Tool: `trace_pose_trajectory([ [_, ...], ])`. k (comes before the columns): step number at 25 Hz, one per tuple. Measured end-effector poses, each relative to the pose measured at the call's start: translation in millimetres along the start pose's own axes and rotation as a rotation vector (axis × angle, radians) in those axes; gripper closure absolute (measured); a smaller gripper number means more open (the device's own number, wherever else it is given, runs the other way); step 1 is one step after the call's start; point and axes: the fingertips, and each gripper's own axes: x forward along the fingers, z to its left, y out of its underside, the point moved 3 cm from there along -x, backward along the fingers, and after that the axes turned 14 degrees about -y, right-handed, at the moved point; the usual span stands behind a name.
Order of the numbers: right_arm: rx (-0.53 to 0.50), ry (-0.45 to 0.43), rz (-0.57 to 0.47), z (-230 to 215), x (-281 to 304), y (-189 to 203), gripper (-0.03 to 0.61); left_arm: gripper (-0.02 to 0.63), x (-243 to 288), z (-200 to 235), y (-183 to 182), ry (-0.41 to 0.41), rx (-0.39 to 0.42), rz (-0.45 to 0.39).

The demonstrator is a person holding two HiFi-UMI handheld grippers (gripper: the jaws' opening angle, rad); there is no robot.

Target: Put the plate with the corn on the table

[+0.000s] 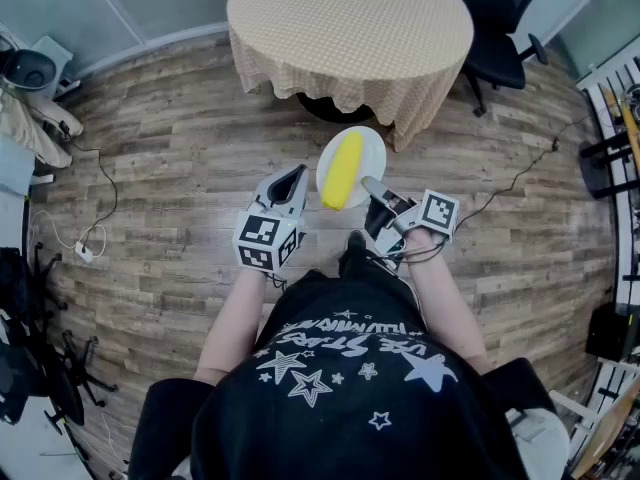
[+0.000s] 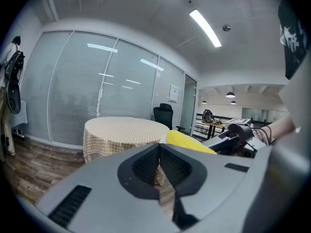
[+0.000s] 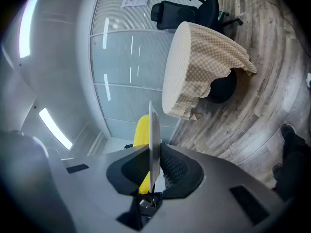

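Right tool (image 3: 151,154) pinching plate (image 1: 369,148), corn (image 1: 342,170) hiding its middle, left tool (image 2: 159,152) closed

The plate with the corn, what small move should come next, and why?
Probably carry the plate forward, level, toward the table: the right gripper pinches its rim between its jaws, the corn lies on it, and it hangs over the floor.

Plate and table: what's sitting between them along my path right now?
Only bare wooden floor lies between the plate and the table; the right gripper view shows that stretch with nothing standing on it.
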Motion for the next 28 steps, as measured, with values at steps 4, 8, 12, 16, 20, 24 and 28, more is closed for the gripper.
trace_pose_trajectory([
  [4, 0.033, 0.004, -0.019, 1.7, -11.9, 16.5, 0.52, 0.606, -18.1, 2.4, 7.5, -0.018, 0.024, 0.019],
  [8, 0.056, 0.012, -0.03, -2.4, -14.5, 19.2, 0.52, 0.606, -20.4, 5.5, 11.5, -0.024, 0.024, 0.028],
  [12, 0.045, 0.019, -0.029, -1.9, -15.1, 21.3, 0.52, 0.606, -22.0, 4.1, 8.8, -0.016, 0.034, 0.016],
  [16, 0.024, 0.015, -0.025, 2.8, -19.6, 34.4, 0.52, 0.606, -34.0, 0.1, 9.9, -0.002, 0.037, -0.004],
  [20, 0.022, 0.006, -0.025, 6.1, -22.3, 39.6, 0.52, 0.606, -39.0, -3.8, 7.4, 0.003, 0.043, -0.025],
  [24, 0.028, 0.007, -0.028, 9.6, -27.7, 49.2, 0.52, 0.606, -50.0, -7.1, 8.2, 0.004, 0.039, -0.029],
  [28, 0.028, 0.004, -0.015, 11.4, -27.2, 57.0, 0.52, 0.606, -60.2, -3.7, 12.2, -0.008, 0.034, -0.02],
])
